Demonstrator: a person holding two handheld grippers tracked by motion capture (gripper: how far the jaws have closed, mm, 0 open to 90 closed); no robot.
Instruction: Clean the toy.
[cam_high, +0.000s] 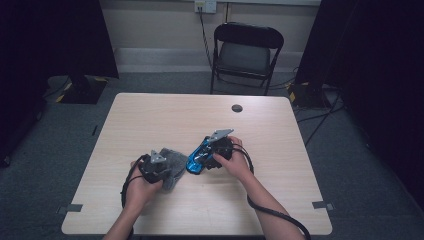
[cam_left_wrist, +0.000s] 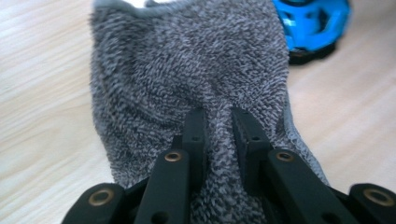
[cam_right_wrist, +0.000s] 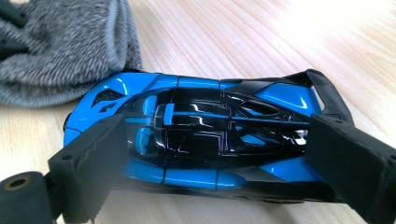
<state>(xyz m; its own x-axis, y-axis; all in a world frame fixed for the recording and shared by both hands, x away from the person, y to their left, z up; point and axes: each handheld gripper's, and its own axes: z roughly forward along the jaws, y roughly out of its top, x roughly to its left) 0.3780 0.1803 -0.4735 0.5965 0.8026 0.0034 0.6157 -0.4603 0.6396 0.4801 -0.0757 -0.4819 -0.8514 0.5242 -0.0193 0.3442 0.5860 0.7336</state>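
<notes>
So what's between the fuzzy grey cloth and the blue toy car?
Nothing: the right gripper view shows the grey cloth touching the blue toy car at its nose.

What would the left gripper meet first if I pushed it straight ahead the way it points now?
More of the grey cloth it already pinches; the left gripper is shut on a fold. Past the cloth's far edge, probably the blue toy car, slightly off to one side.
</notes>
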